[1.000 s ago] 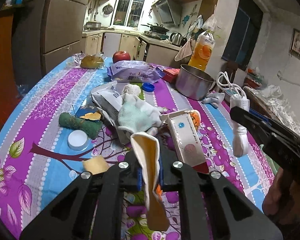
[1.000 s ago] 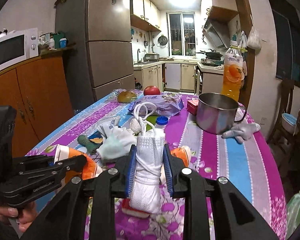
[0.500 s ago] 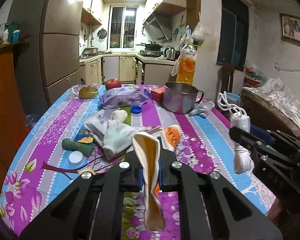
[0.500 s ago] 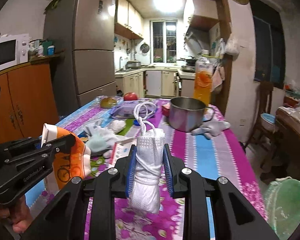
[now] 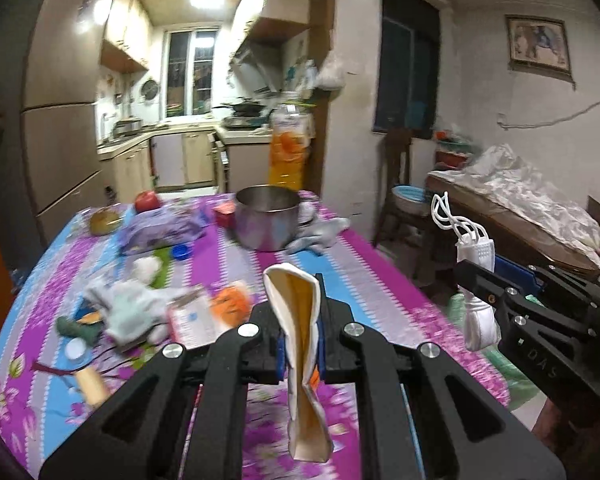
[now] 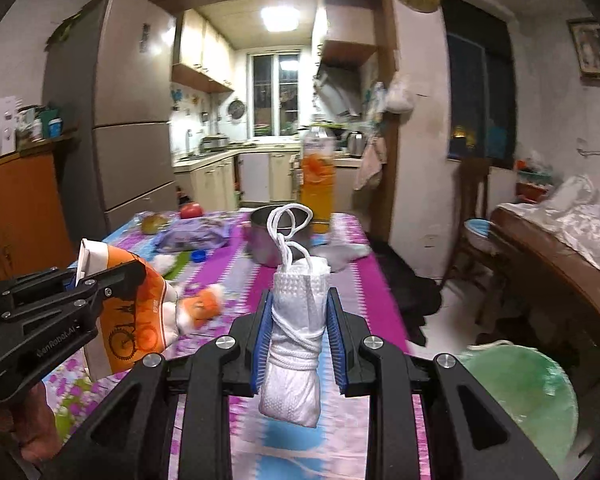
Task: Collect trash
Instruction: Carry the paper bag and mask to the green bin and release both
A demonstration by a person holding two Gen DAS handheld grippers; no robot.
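A flattened orange-and-white paper cup (image 5: 302, 344) is standing pinched upright in the left gripper (image 5: 300, 354), whose jaws are squeezing it almost completely flat above the near edge of the tabletop (image 5: 340, 264). From the right wrist view the same cup (image 6: 134, 320) is showing its orange printed side at the left, clamped in that gripper (image 6: 100, 292).

The right gripper (image 6: 298, 336) is gripping a rolled white face mask (image 6: 296, 344) wound with its own ear loops, the jaws standing partly apart and pressing on both sides of the roll; in the left wrist view the mask (image 5: 476, 280) is hanging at the right, just past the tabletop's right edge.

Farther out, on the purple flowered cloth, a white glove (image 5: 128, 312), a carton (image 5: 192, 318), an orange wrapper (image 5: 232, 304) and a white cap (image 5: 76, 348) are lying to the left. At the far end a steel pot (image 5: 266, 216), a juice bottle (image 5: 288, 144), a purple packet (image 5: 164, 230) and a red apple (image 5: 146, 200) are sitting. A green bag (image 6: 516, 396) is showing low at the right, beside the tabletop.
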